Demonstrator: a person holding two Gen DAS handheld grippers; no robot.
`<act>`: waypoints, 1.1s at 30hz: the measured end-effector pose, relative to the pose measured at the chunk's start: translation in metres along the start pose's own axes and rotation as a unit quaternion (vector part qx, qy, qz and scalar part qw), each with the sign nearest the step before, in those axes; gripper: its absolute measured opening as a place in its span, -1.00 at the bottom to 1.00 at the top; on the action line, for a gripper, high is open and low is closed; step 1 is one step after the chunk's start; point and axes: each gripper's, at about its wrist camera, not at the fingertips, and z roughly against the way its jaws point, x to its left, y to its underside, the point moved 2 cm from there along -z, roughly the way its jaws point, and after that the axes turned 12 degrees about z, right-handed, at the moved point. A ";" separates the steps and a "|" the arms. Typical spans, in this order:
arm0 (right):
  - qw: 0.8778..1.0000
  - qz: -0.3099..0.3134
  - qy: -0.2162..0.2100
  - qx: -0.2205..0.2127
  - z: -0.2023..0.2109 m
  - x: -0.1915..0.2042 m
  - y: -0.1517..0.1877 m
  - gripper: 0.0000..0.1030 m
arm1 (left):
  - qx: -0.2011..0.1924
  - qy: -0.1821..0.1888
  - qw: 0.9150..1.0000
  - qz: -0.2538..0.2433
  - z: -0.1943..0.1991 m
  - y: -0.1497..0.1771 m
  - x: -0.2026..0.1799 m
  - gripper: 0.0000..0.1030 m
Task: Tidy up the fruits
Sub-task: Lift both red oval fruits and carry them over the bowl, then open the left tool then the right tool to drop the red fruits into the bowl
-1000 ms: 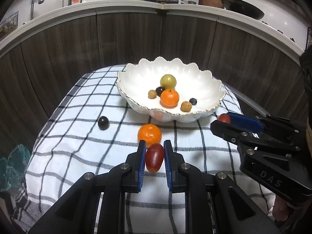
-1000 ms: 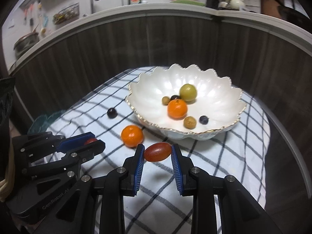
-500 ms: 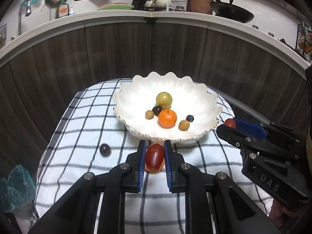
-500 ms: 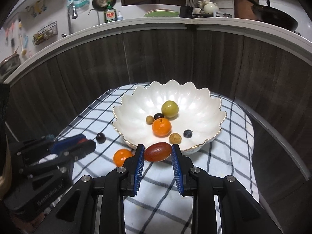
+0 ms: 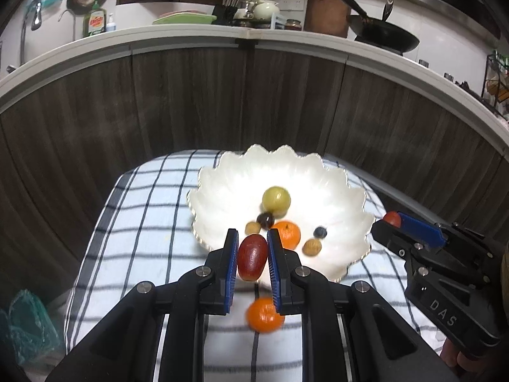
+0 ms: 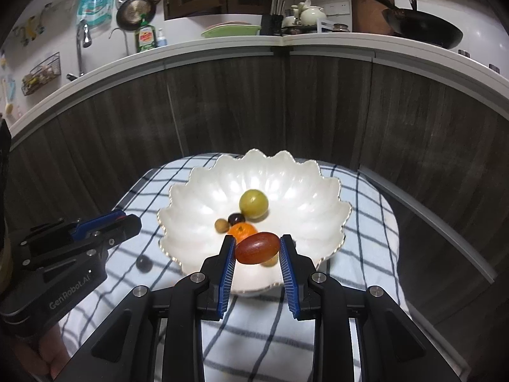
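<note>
Checked cloth on the bench [image 5: 143,232]: both my grippers, left gripper [image 5: 253,256] and right gripper [image 6: 257,250], each clamping a red oval fruit [image 5: 252,257], have risen over the white scalloped bowl [image 6: 197,203] — release looks next.

Checked cloth [image 5: 143,242], scalloped white bowl [image 5: 222,172], loose orange [image 5: 265,315], dark berry [image 6: 144,263]

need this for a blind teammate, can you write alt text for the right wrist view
The right gripper holds a red oval fruit sideways between its blue pads, over the near rim of a scalloped white bowl holding a green fruit, an orange and smaller fruits. The left gripper is at left over the checked cloth.
</note>
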 end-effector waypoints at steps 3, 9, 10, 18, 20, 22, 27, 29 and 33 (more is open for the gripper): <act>1.000 -0.002 0.005 -0.001 -0.002 0.000 -0.006 -0.43 | -0.010 0.017 1.000 -0.012 -0.004 -0.009 -0.001 -0.63; 1.000 -0.010 0.019 0.001 -0.011 -0.004 -0.015 -0.43 | -0.007 0.026 0.999 -0.020 -0.017 -0.024 -0.001 -0.63; 1.000 -0.013 0.021 0.002 -0.013 -0.005 -0.017 -0.43 | -0.004 0.026 0.999 -0.019 -0.020 -0.026 0.000 -0.63; 0.999 -0.030 0.034 0.018 -0.034 -0.015 -0.027 -0.43 | 0.019 0.024 0.999 -0.012 -0.051 -0.039 0.005 -0.63; 0.998 -0.034 0.038 0.023 -0.041 -0.019 -0.028 -0.43 | 0.021 0.021 0.999 -0.015 -0.059 -0.043 0.004 -0.63; 0.998 -0.041 0.040 0.029 -0.048 -0.022 -0.029 -0.43 | 0.021 0.020 0.999 -0.018 -0.066 -0.047 0.002 -0.63; 0.997 -0.057 0.044 0.040 -0.066 -0.034 -0.031 -0.43 | 0.027 0.015 0.999 -0.022 -0.084 -0.057 -0.001 -0.63; 0.996 -0.061 0.047 0.043 -0.072 -0.038 -0.034 -0.43 | 0.032 0.014 0.999 -0.020 -0.093 -0.060 -0.001 -0.63; 0.995 -0.068 0.051 0.049 -0.087 -0.045 -0.038 -0.43 | 0.037 0.007 0.999 -0.021 -0.106 -0.064 0.001 -0.63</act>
